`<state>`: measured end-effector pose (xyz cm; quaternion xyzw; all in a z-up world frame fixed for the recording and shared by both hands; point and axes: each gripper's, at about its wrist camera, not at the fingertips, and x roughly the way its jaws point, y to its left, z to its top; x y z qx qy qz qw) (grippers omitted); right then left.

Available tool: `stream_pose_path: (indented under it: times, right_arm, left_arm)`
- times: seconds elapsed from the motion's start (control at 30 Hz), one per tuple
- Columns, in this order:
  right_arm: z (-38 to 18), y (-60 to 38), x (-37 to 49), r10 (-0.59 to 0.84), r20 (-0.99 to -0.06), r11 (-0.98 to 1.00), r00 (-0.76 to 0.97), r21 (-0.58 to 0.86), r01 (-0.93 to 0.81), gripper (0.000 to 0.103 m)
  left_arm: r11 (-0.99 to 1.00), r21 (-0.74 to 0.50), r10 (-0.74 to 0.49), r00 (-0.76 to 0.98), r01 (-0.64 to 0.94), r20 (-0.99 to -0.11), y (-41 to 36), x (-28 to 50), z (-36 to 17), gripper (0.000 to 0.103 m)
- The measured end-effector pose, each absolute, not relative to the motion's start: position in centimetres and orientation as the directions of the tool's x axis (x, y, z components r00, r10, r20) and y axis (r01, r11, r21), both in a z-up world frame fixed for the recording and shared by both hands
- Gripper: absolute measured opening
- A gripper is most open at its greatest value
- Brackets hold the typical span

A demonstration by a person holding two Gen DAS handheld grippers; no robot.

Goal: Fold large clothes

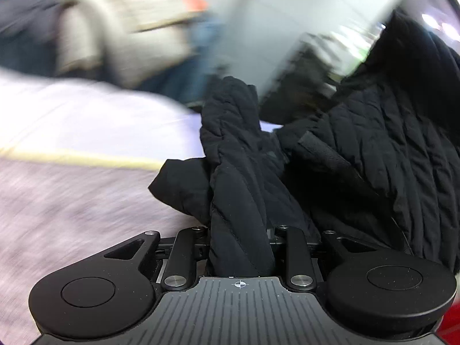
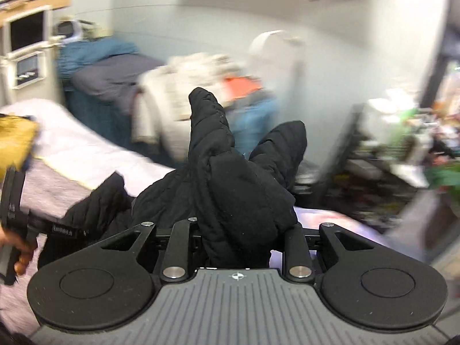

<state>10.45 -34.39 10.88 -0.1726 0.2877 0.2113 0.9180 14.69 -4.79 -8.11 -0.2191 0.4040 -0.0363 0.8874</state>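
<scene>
A black quilted jacket (image 1: 388,143) hangs lifted above the bed. In the left wrist view a bunch of its fabric stands up out of my left gripper (image 1: 240,207), which is shut on it; the fabric covers the fingers. The bulk of the jacket drapes to the right. In the right wrist view another fold of the same jacket (image 2: 238,172) rises from my right gripper (image 2: 238,210), also shut on it with its fingers hidden. More of the jacket trails down to the left, toward a hand (image 2: 23,256) gripping the other tool's handle.
A bed with a lilac cover (image 1: 72,201) lies below and to the left. A pile of pale and blue clothes (image 2: 187,86) sits beyond it by the white wall. Something yellow (image 2: 14,141) lies on the bed's left. A dark cluttered rack (image 2: 373,158) stands at the right.
</scene>
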Motion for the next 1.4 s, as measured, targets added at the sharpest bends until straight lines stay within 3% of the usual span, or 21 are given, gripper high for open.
stream_pose_path:
  times: [0.17, 0.27, 0.4, 0.43, 0.47, 0.57, 0.67, 0.97, 1.1, 1.27, 1.4]
  right_arm:
    - [9.1, -47.5, 7.6, 0.060, -0.553, 0.989, 0.831, -0.077, -0.123, 0.029]
    - [3.4, -54.1, 5.8, -0.067, -0.619, 0.996, 0.782, 0.005, 0.090, 0.032]
    - [-4.4, -61.3, 2.9, -0.031, -0.668, 0.877, 0.744, 0.339, 0.341, 0.047]
    - [-5.8, -62.5, 2.2, -0.007, -0.654, 0.824, 0.756, 0.425, 0.375, 0.051]
    - [-6.8, -63.1, 1.7, 0.001, -0.642, 0.790, 0.767, 0.470, 0.393, 0.052]
    - [-7.7, -62.7, 2.2, -0.014, -0.639, 0.785, 0.769, 0.469, 0.405, 0.057]
    - [-7.8, -63.1, 2.9, -0.008, -0.645, 0.776, 0.764, 0.478, 0.412, 0.062]
    - [-8.2, -63.7, 3.1, -0.008, -0.669, 0.711, 0.743, 0.518, 0.475, 0.074]
    - [-7.9, -63.4, 2.9, -0.038, -0.695, 0.672, 0.718, 0.514, 0.533, 0.087]
    - [-6.0, -62.8, 1.8, -0.079, -0.684, 0.681, 0.726, 0.495, 0.540, 0.090]
    - [-4.0, -61.8, 1.3, -0.136, -0.680, 0.727, 0.720, 0.425, 0.539, 0.092]
  left_arm:
    - [0.920, -0.386, -0.347, 0.594, 0.066, -0.725, -13.9, 21.2, -8.9, 0.071]
    - [0.971, -0.216, -0.236, 0.521, 0.101, -0.820, -17.9, 22.5, -12.0, 0.073]
    - [0.971, -0.230, -0.233, 0.460, 0.062, -0.857, -16.8, 21.8, -15.2, 0.083]
    - [0.970, -0.237, -0.234, 0.460, 0.052, -0.857, -16.4, 21.4, -15.4, 0.096]
    - [0.973, -0.226, -0.224, 0.462, 0.051, -0.858, -16.1, 21.2, -15.5, 0.096]
    - [0.973, -0.219, -0.228, 0.455, 0.073, -0.861, -15.6, 20.9, -15.7, 0.096]
    - [0.979, -0.193, -0.200, 0.454, 0.062, -0.868, -15.6, 21.6, -15.5, 0.103]
    - [0.985, -0.150, -0.173, 0.453, 0.086, -0.875, -16.6, 22.6, -14.6, 0.103]
    - [0.993, -0.063, -0.107, 0.499, 0.104, -0.860, -16.1, 21.3, -13.5, 0.103]
    - [0.993, 0.023, -0.045, 0.547, 0.116, -0.836, -14.0, 19.2, -12.5, 0.103]
    - [0.999, 0.049, 0.034, 0.538, 0.013, -0.842, -11.3, 18.3, -12.4, 0.103]
